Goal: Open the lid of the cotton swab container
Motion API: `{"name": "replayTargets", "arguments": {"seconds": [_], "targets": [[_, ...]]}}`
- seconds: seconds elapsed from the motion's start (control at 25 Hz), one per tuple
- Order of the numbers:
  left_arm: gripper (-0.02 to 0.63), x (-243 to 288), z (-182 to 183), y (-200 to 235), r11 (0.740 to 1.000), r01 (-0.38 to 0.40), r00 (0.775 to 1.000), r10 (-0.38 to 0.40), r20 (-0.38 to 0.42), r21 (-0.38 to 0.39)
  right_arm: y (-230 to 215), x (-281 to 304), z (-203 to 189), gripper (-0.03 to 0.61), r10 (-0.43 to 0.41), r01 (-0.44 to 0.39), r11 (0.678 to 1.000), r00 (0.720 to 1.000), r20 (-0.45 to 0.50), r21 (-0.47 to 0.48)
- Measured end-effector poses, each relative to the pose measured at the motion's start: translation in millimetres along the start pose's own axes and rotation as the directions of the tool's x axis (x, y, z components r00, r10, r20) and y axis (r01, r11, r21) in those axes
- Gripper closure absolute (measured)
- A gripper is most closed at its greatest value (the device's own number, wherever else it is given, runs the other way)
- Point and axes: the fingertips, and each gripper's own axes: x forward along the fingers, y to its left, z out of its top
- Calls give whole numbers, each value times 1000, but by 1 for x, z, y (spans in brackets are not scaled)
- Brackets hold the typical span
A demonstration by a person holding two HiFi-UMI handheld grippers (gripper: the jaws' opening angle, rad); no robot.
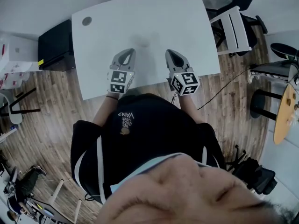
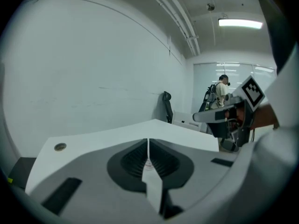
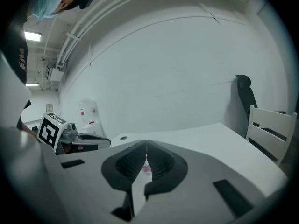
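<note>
The left gripper (image 1: 130, 52) and right gripper (image 1: 171, 53) hover side by side over the near edge of the white table (image 1: 149, 17), jaws pressed together on nothing; I can't see the cotton swab container anywhere

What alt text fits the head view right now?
Seen from above, a person holds the left claw and right claw, both shut and empty, side by side over the near edge of a white table. No cotton swab container shows on it, only a round grommet at its far left corner.
</note>
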Motion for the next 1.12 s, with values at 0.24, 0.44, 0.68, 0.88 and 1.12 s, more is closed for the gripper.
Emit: {"name": "replayTargets", "arguments": {"seconds": [0.24, 0.44, 0.68, 0.88, 1.12], "targets": [[594, 23, -19, 4, 999, 30, 999, -29, -34, 23, -6, 11, -5, 565, -19, 19, 1000, 999, -29, 12], [592, 42, -25, 1, 997, 58, 998, -57, -41, 48, -15, 16, -9, 565, -37, 38, 999, 998, -48, 15], [592, 62, -45, -6, 994, 97, 990, -91, -107, 53, -24, 16, -11, 565, -62, 63, 998, 996, -59, 22], [591, 77, -59, -13, 993, 106, 983, -97, -157, 49, -36, 14, -15, 565, -82, 84, 996, 994, -74, 30], [448, 90, -69, -18, 992, 119, 974, -109, -197, 41, -45, 14, -17, 565, -91, 95, 995, 992, -84, 40]]}}
